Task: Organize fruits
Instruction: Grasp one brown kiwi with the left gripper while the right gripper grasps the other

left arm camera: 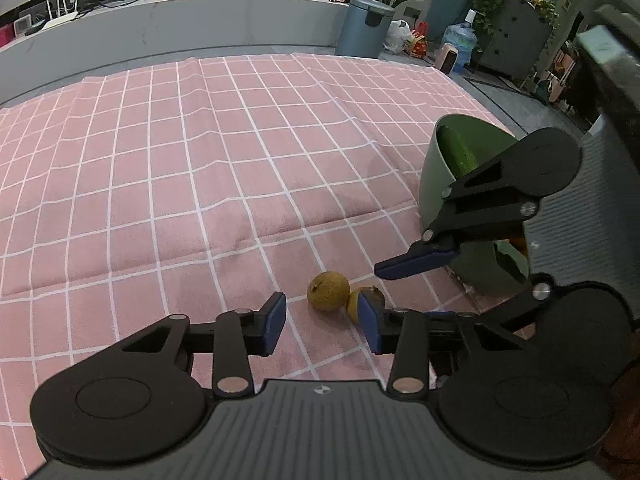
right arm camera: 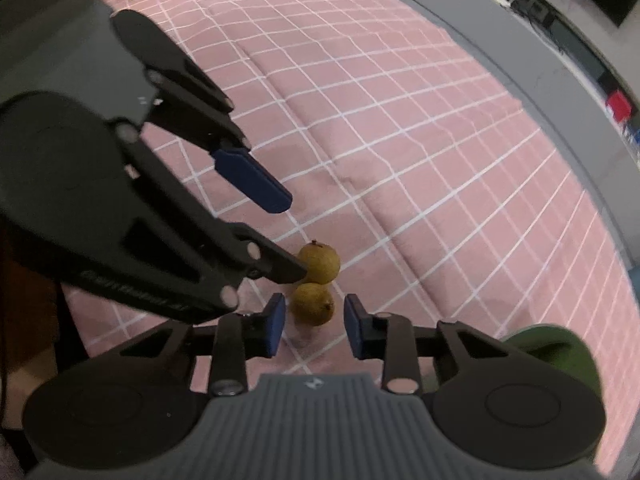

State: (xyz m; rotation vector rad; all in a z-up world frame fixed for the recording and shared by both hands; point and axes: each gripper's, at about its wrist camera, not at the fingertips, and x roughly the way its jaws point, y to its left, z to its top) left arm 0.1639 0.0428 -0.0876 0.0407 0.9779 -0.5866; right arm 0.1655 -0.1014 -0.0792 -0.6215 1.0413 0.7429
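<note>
fruit: two small round brownish-yellow fruits touching on the pink checked cloth over the counter
right gripper: blue fingers either side of the nearer fruit, gaps visible, not pinching it
left gripper: fingers apart, holding nothing
green plastic bowl: beside the fruits, green vegetable inside

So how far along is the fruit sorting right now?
One green item already sits in the green bowl. Two small brown fruits still lie on the pink cloth. The right hand-held gripper straddles the nearer fruit, not visibly clamped; the left hand-held gripper is open beside them.
</note>
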